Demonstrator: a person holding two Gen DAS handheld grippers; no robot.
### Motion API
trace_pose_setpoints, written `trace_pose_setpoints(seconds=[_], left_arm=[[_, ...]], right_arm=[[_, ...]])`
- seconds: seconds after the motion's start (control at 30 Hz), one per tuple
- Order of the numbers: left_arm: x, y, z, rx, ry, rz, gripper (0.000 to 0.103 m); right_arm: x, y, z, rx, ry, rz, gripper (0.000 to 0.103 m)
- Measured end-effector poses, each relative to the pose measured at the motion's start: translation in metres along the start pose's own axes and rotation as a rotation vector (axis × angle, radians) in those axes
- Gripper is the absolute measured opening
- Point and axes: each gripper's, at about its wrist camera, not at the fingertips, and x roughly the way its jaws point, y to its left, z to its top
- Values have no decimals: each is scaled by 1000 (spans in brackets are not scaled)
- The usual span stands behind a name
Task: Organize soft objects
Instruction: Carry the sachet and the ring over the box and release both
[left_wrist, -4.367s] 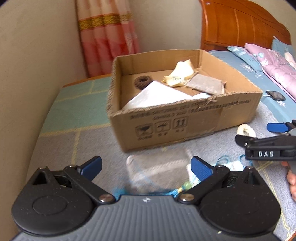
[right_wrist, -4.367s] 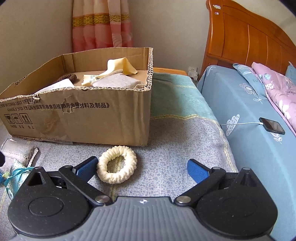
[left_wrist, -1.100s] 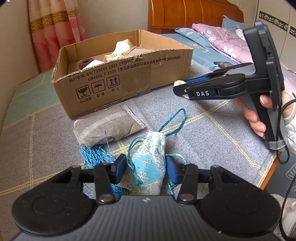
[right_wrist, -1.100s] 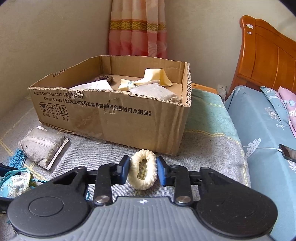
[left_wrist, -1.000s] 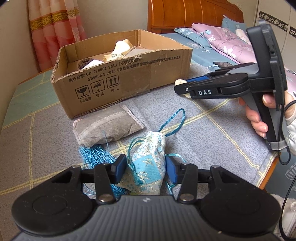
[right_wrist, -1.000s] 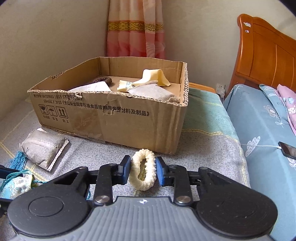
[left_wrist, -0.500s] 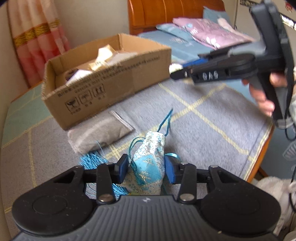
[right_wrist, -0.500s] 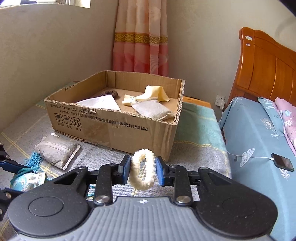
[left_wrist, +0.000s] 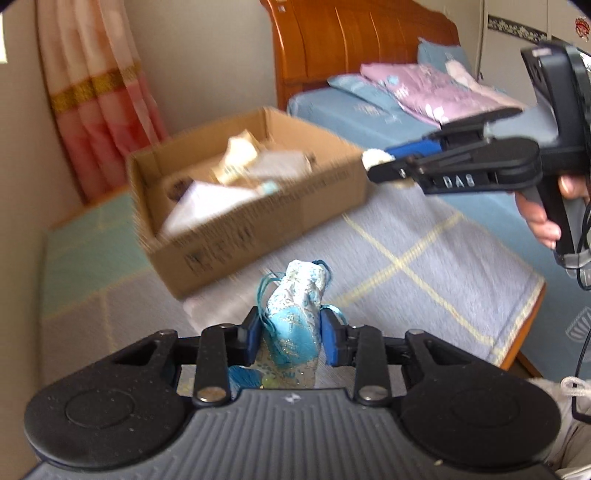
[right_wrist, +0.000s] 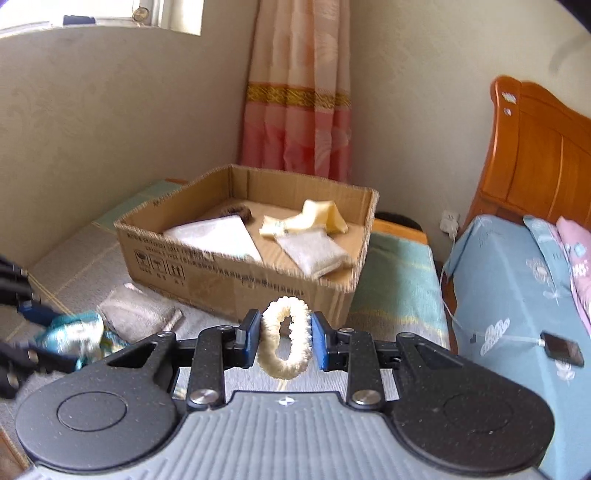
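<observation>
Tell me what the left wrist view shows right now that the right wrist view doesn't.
Only the left wrist view shows the left gripper with its jaws shut on the blue pouch, plus the person's hand around the right gripper's handle. Only the right wrist view shows the right gripper jaws shut on the cream scrunchie, a grey sachet lying on the blanket, and a phone on the bed. Both show the cardboard box holding soft items.
</observation>
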Motion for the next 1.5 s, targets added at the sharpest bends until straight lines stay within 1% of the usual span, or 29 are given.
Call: trace_pose_setpoints(seconds=[0.1, 0.23, 0.3, 0.47, 0.6, 0.67, 0.7, 0.73, 0.8, 0.93, 1.03, 1.13, 1.2, 1.27, 1.3, 1.33, 1.37, 1.43, 1.5], left_arm=[[-10, 12, 17, -2, -37, 34, 32], [-16, 27, 40, 12, -81, 75, 32], [-16, 35, 52, 15, -98, 79, 32], [-10, 54, 88, 47, -131, 122, 32], [-1, 69, 122, 50, -164, 134, 32], [7, 76, 137, 42, -167, 125, 32], [14, 79, 145, 38, -162, 124, 32], [20, 81, 152, 36, -156, 125, 32], [35, 85, 162, 33, -140, 125, 32], [68, 94, 177, 12, -99, 116, 32], [88, 98, 186, 5, -69, 122, 32], [105, 99, 193, 10, -50, 145, 33], [114, 101, 197, -2, -53, 168, 39], [122, 102, 200, -13, -57, 191, 63], [124, 103, 200, -27, -52, 211, 90], [125, 103, 199, -37, -56, 232, 99], [124, 102, 197, -37, -66, 235, 99], [120, 102, 191, -46, -56, 217, 99], [113, 101, 186, -54, -53, 215, 99]], right_arm=[[-1, -3, 15, -3, -22, 18, 34], [9, -7, 35, -9, -44, 29, 34], [18, -8, 43, -10, -51, 30, 34], [46, -11, 62, 2, -37, 24, 34], [69, -17, 73, 30, -20, 22, 36], [79, -21, 75, 53, -13, 27, 49], [83, -22, 75, 64, -9, 22, 66], [86, -23, 75, 76, -4, 14, 85], [87, -26, 72, 116, 0, 1, 101], [74, -30, 66, 169, 7, 3, 103], [62, -30, 61, 182, 27, -32, 103], [50, -31, 55, 198, 35, -70, 103], [43, -34, 53, 226, 42, -79, 103], [37, -37, 51, 251, 46, -84, 103], [34, -37, 50, 259, 47, -88, 103], [32, -38, 49, 265, 46, -93, 103], [30, -38, 49, 268, 46, -100, 103], [27, -37, 47, 275, 52, -110, 103], [25, -36, 44, 283, 59, -118, 103]])
